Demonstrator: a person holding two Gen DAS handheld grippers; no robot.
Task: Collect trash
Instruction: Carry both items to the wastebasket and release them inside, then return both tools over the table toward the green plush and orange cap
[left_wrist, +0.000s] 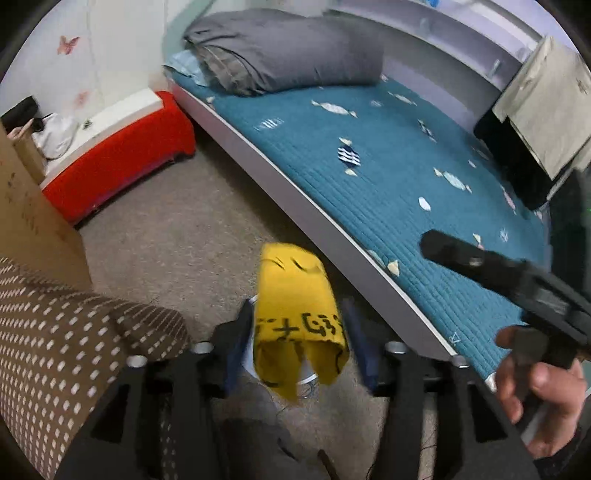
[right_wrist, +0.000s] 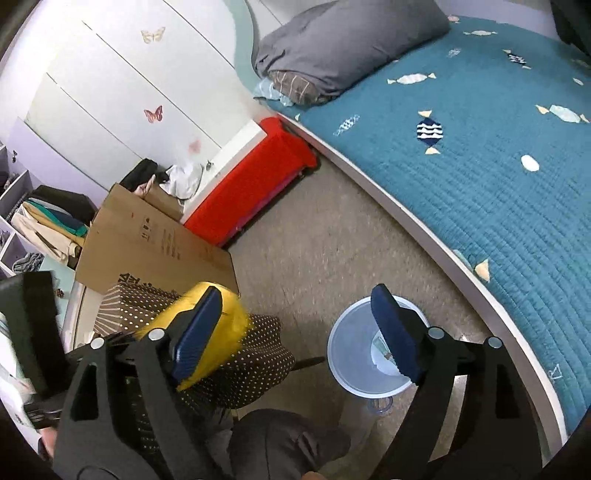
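Nearest the left wrist camera, the left gripper (left_wrist: 299, 328) stands with its blue-padded fingers (left_wrist: 240, 332) spread on either side of a crumpled yellow plastic wrapper with black print (left_wrist: 295, 306). The left pad looks to be against the wrapper's edge while the right one stands off from it, so I cannot tell whether the wrapper is pinched or falling free (the blur on it hints at motion, nothing more). Under it the rim of a pale round plastic waste bin (right_wrist: 365, 354) peeks out, standing on the beige carpet floor (left_wrist: 192, 236) close to the white edge of the bed with the teal quilted cover (left_wrist: 388, 177).

In the right wrist view, the right gripper (right_wrist: 299, 332) hangs wide open and empty, looking down into the bin, where a little paper scrap already lies. The wrapper shows there at the left, over a brown dotted fabric seat (right_wrist: 255, 354).

I judge the wrapper to be very light, thin and limp, slick on the surface and not at all fragile. It would fold rather than resist, so a firm pinch across a bunched fold near its upper edge should serve better than a grip on a flat face.
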